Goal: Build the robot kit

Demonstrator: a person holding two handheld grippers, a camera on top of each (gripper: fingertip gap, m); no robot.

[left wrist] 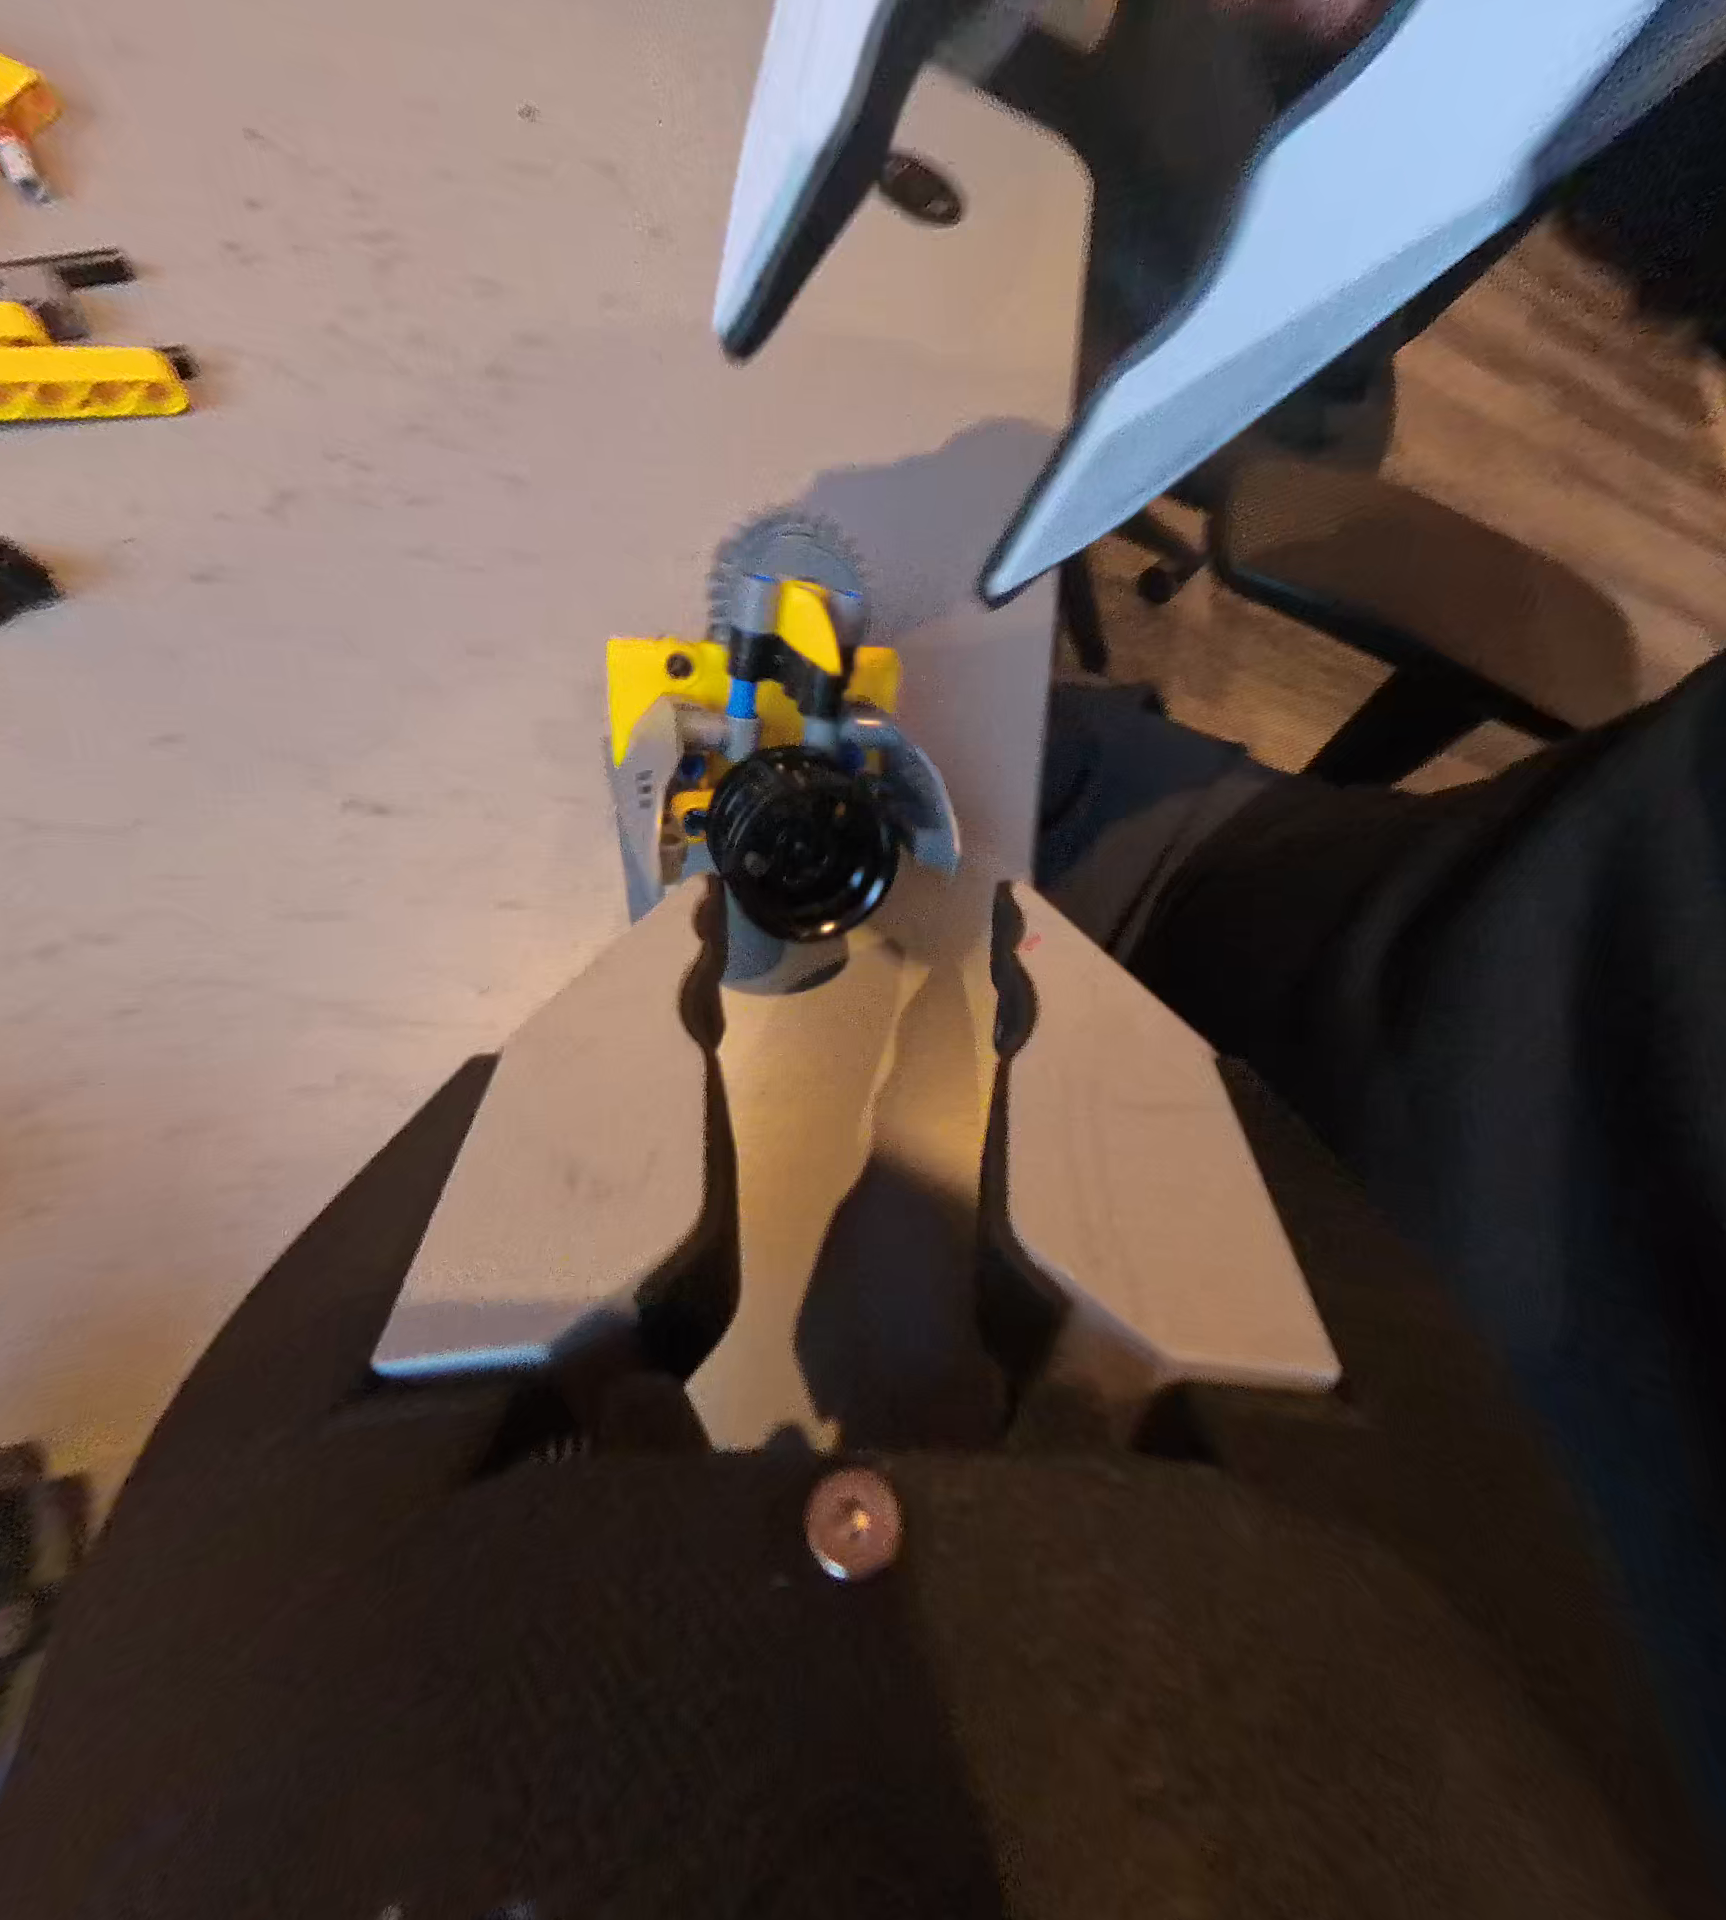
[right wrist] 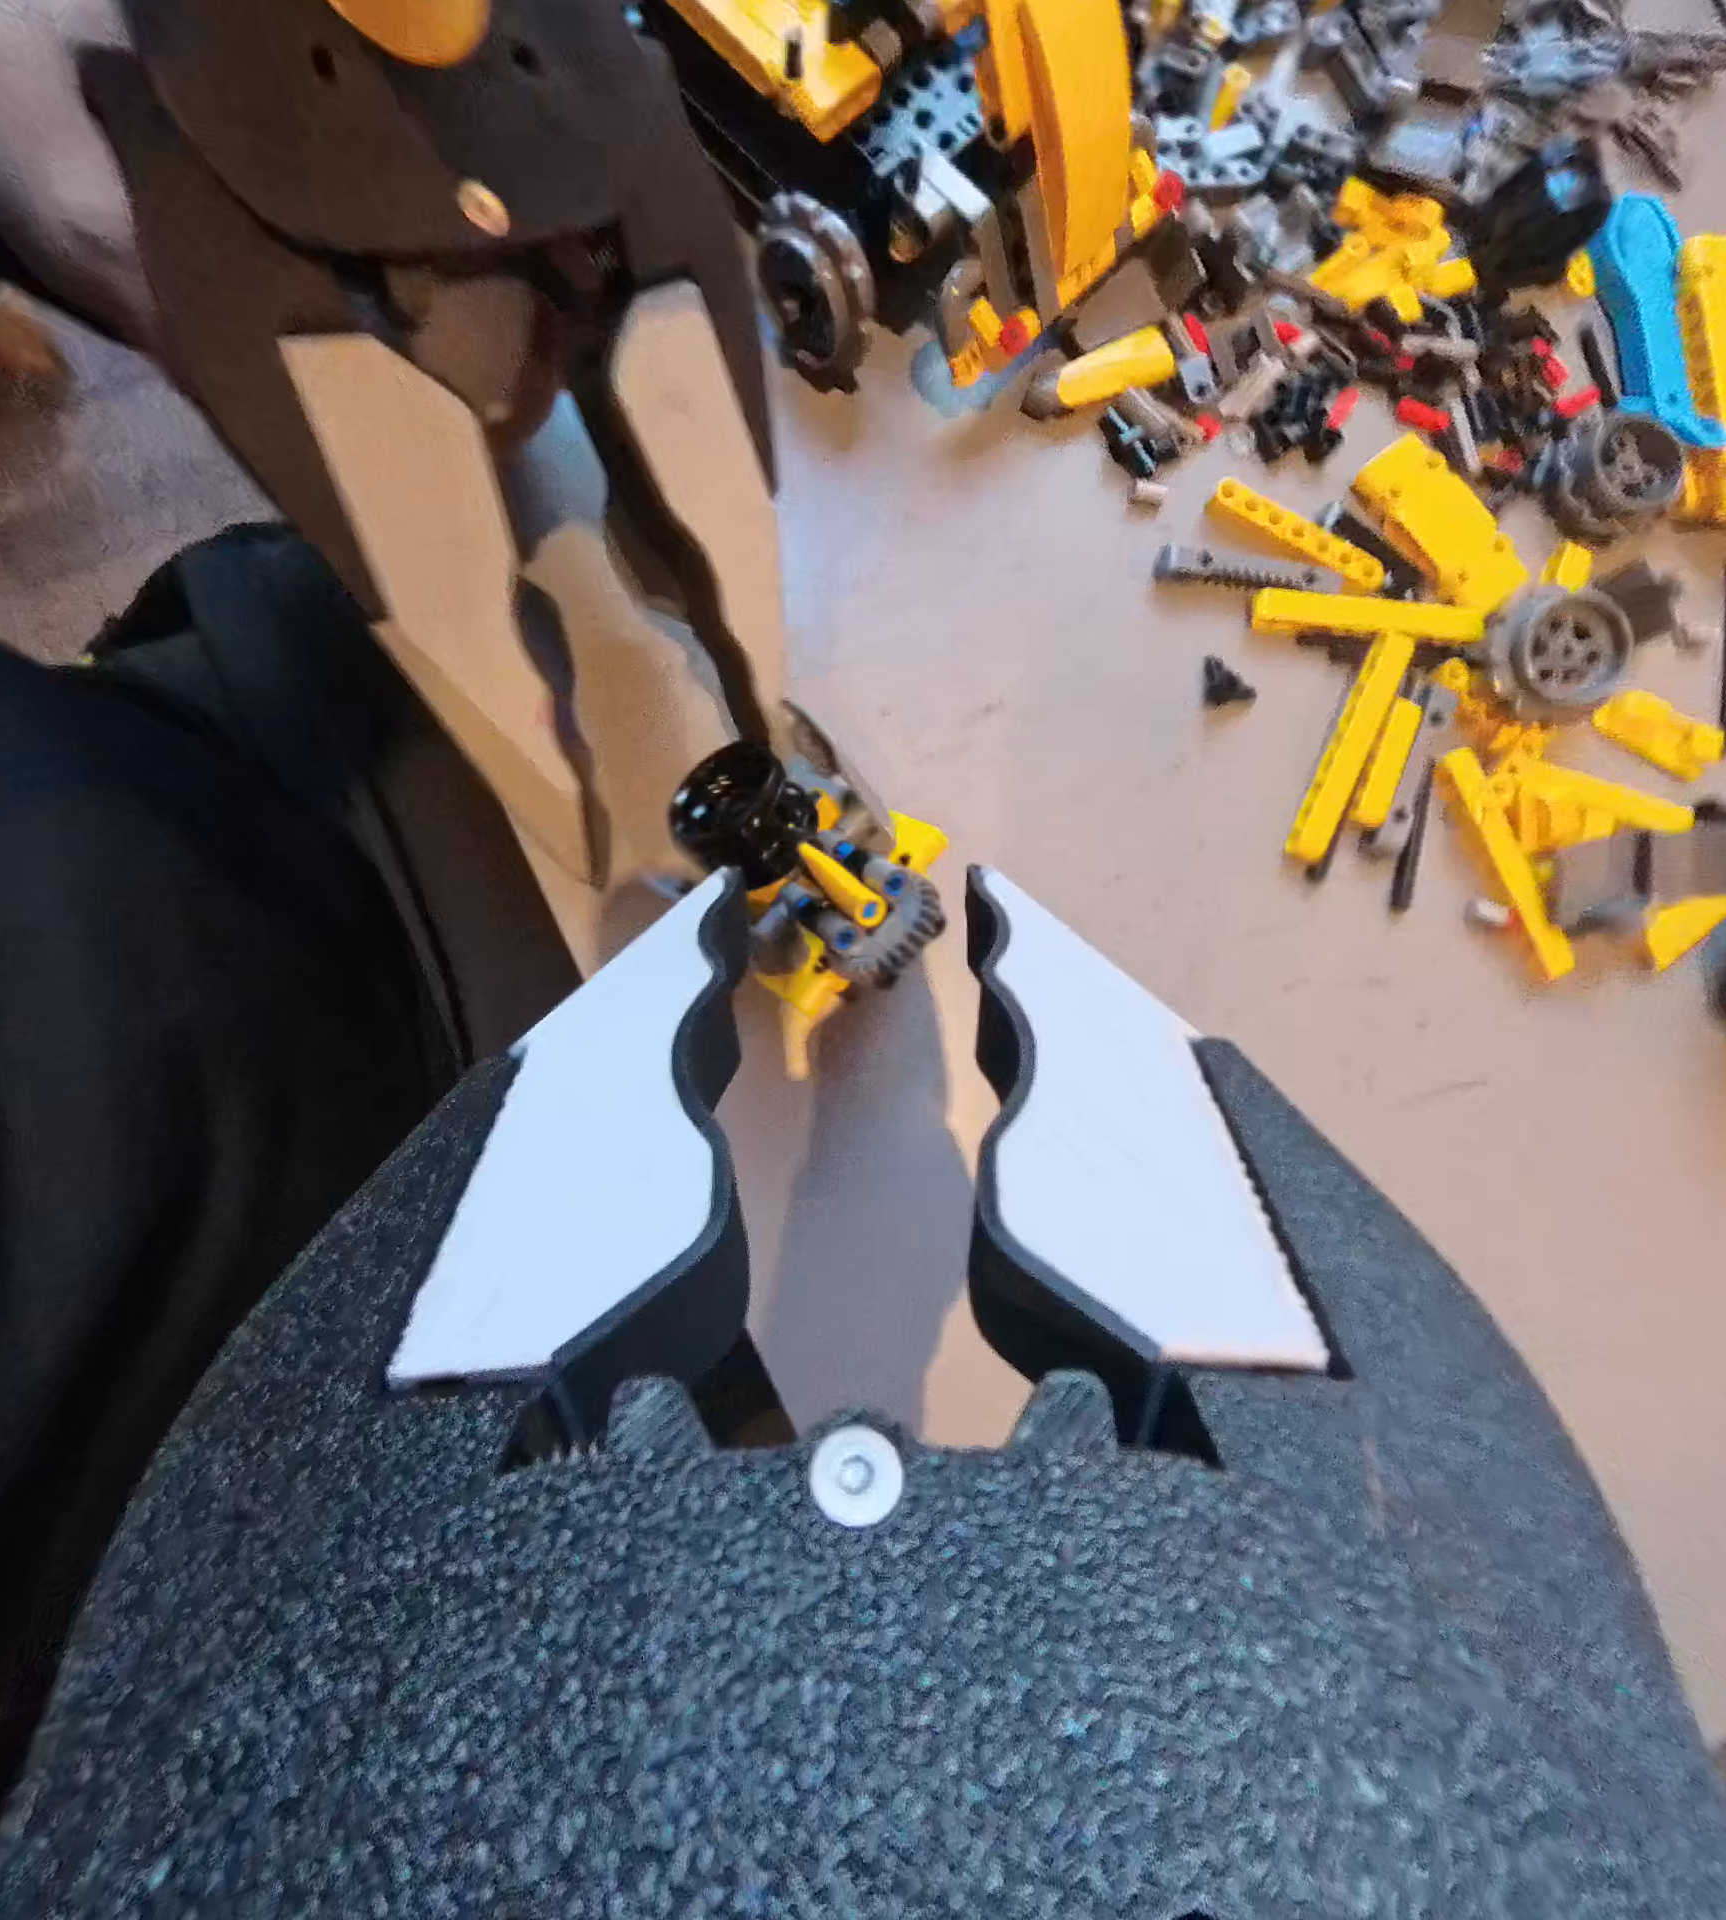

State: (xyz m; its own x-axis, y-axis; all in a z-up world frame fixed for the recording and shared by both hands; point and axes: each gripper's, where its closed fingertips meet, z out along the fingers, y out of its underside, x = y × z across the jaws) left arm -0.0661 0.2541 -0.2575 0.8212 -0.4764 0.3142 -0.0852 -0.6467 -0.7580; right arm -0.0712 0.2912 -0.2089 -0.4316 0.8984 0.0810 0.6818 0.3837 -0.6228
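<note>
Both grippers meet over a small brick assembly at the counter edge.

The small yellow-and-grey assembly [left wrist: 771, 748] with a black wheel [left wrist: 802, 847] sits near the counter [left wrist: 371, 727] edge, just ahead of the left gripper [left wrist: 854, 914], fingers apart; contact is unclear. The right gripper [right wrist: 848, 894], fingers also apart, faces it from the opposite side. Only the right wrist view shows the loose brick pile [right wrist: 1461, 571] farther in.

The left gripper [left wrist: 854, 914] has its two tan fingers spread apart. A small toy build of yellow, grey and black plastic bricks [left wrist: 776, 748] sits on the pale table [left wrist: 371, 727], right at the fingertips near the table's edge. The right gripper [left wrist: 869, 468] hangs above it, fingers apart. Long yellow plastic beams [left wrist: 38, 379] lie far left.
</note>
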